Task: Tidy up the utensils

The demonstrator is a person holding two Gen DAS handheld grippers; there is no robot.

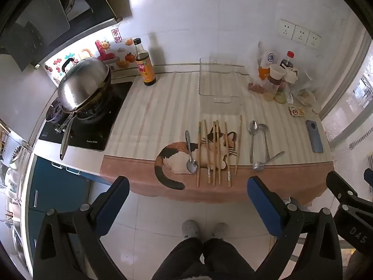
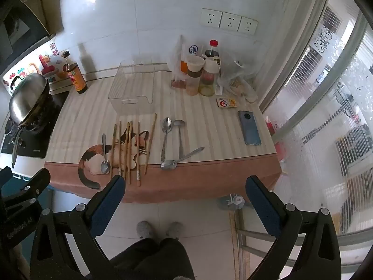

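The left wrist view is taking in the stove side: a domed steel wok lid [image 1: 84,84] is sitting over a black cooktop [image 1: 93,126], with blue cabinet fronts below. The right wrist view is giving up most of that and showing instead a tall frosted window [image 2: 331,107] running along the counter's right end.

Both views are showing the counter [image 1: 149,116] under a striped cloth with a printed calico cat. Six slim wooden chopsticks [image 1: 214,151] are lying side by side across the cat, roughly parallel, their near ends reaching onto the pink border. One shiny metal spoon [image 1: 190,154] is lying just left of them, bowl toward the near edge. Three more metal spoons [image 1: 257,144] are lying to the right, two parallel and one crossing at an angle. A clear, ribbed plastic tray [image 1: 219,81] is sitting behind the chopsticks, empty as far as can be seen. A dark sauce bottle [image 1: 144,64] is standing at back left, a cluster of condiment jars [image 1: 277,77] at back right, and a blue phone [image 1: 314,136] is lying flat near the right edge.

The left tongs [image 1: 187,200] and right tongs [image 2: 185,198] are hanging wide apart, blue-padded, holding nothing, short of the counter's near edge and over tiled floor.
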